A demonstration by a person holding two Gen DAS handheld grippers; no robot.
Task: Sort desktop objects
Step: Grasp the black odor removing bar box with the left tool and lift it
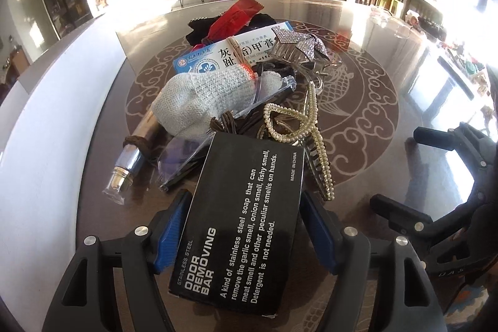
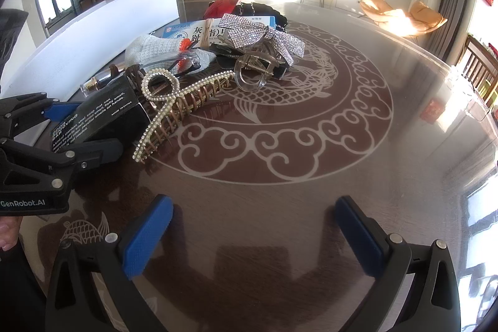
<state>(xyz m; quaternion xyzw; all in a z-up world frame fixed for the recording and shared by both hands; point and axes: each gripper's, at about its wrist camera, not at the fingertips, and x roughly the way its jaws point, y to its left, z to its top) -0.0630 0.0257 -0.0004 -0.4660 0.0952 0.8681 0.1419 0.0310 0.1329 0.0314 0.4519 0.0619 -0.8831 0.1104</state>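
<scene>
While the left wrist camera is looking down its fingers, the left gripper is clamping the black soap box between its blue pads, the box's far end resting against the pile on the table. Just behind it a pearl hair claw is lying, with a knit glove and a blue-and-white medicine box further back. Over on the right wrist view, the right gripper is hovering with its jaws spread wide and nothing between them, well short of the pile, where a rhinestone bow clip is sitting on top.
</scene>
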